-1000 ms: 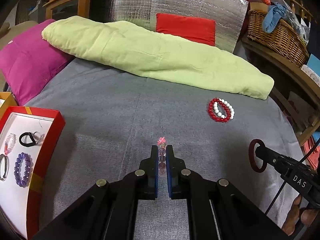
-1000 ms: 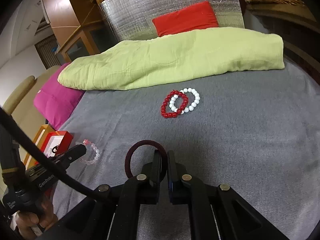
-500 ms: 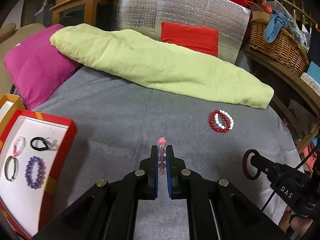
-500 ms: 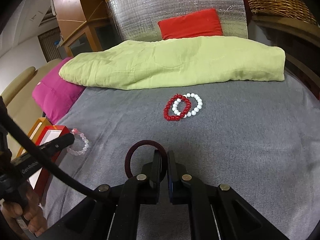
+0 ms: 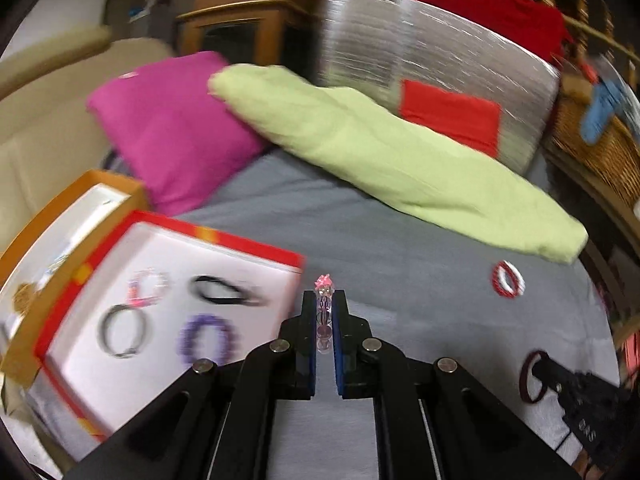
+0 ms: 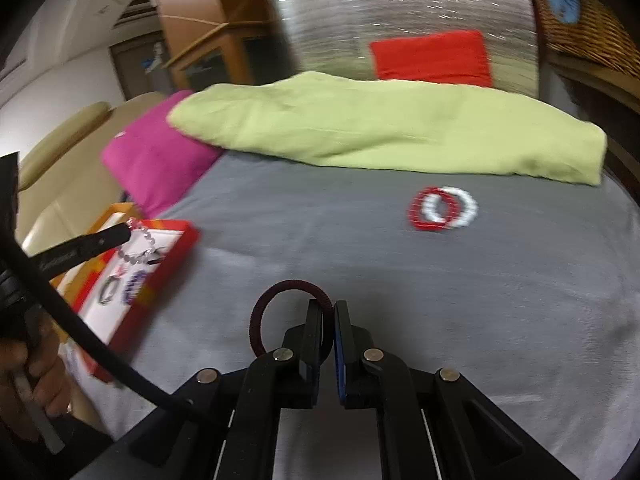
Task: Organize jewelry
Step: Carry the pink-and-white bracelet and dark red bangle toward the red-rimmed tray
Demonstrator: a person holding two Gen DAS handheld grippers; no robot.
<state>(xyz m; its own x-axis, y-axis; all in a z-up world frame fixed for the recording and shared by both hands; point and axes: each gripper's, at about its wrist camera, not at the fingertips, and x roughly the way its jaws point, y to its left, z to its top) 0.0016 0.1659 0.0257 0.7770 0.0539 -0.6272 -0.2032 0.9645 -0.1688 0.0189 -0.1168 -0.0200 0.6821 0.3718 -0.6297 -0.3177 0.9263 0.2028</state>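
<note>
Grey bed cover [image 6: 360,264] stretches back to a green rolled blanket [image 6: 380,132] and a magenta pillow [image 5: 168,120] at the far left corner. At the bed's left edge sits a red-rimmed box [image 5: 248,242] with several bracelets on its white floor, blurred. Left tool [image 5: 325,300] is clamped on a clear-and-pink bead bracelet [image 6: 140,246], which dangles over the box. Right tool [image 6: 328,314] is clamped on a dark red ring bracelet [image 6: 276,296]. Red bead bracelet [image 6: 430,210] and white bead bracelet [image 6: 466,208] lie overlapping near the blanket.
</note>
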